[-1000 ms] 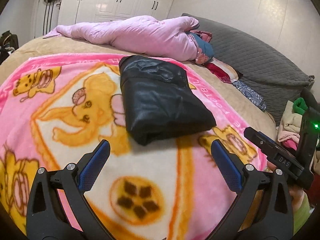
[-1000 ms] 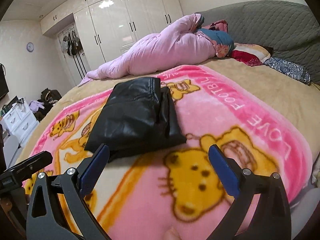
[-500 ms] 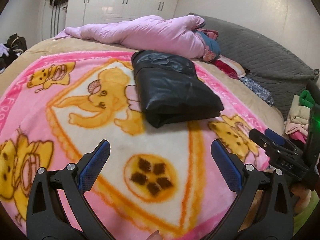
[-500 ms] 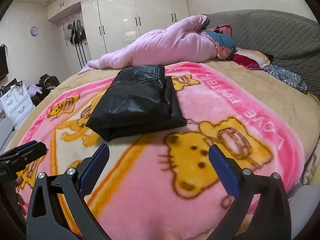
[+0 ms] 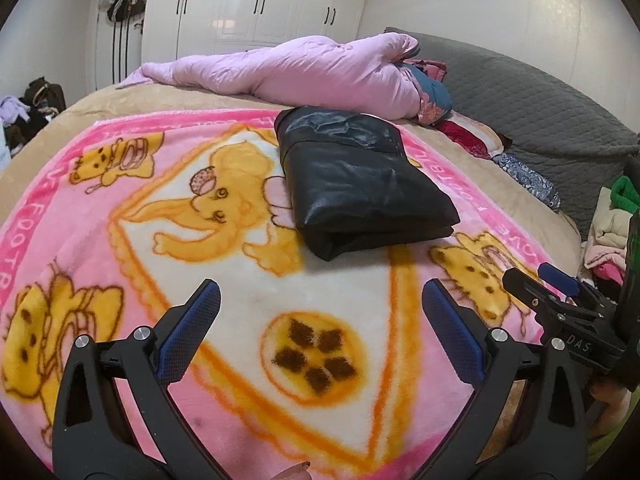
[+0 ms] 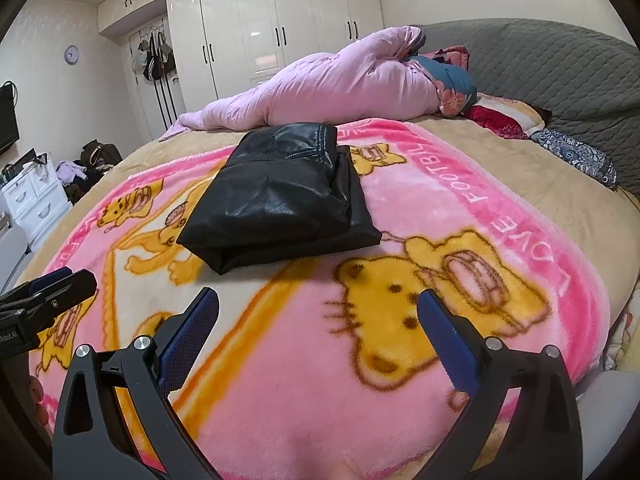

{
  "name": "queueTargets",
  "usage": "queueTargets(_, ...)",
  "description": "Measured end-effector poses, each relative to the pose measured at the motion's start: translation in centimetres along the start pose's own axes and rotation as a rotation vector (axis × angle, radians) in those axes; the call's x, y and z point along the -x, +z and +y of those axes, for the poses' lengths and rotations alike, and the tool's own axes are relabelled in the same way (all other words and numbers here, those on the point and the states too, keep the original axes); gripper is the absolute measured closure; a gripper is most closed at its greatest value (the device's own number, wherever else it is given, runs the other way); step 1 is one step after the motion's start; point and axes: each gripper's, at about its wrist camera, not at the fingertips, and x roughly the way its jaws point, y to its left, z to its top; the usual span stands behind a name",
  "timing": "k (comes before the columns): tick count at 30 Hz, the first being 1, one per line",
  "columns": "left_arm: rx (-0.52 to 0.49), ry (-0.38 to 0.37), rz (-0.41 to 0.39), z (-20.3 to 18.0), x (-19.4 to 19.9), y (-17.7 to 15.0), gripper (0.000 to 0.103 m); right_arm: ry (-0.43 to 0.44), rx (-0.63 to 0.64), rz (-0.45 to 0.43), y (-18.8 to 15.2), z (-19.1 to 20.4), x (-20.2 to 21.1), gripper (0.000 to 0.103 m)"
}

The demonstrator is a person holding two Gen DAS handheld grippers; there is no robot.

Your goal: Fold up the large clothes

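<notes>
So from my end both grippers are just hanging over the pink cartoon blanket (image 5: 120, 208), holding nothing. Left gripper (image 5: 320, 312) has its blue pads spread wide, touching nothing, and the right gripper (image 6: 318, 312) is the same, fingers well apart (its tip shows at the edge of the left view too). The black leather jacket (image 6: 280, 204) sits folded on the blanket, beyond both grippers, just in front of the rolled pink quilt (image 5: 304, 72).

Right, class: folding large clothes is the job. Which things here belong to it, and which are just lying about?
Part of the job:
black leather garment, folded
left gripper, open
right gripper, open

Just lying about:
pink duvet
cartoon blanket
clothes pile
</notes>
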Motion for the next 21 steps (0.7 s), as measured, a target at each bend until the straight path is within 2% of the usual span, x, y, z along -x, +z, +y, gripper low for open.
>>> queueTargets(21, -0.004, 0.011, -0.002, 0.28, 0.53, 0.03, 0.009, -0.005, -0.013, 0.014, -0.25, -0.23, -0.08, 0.004)
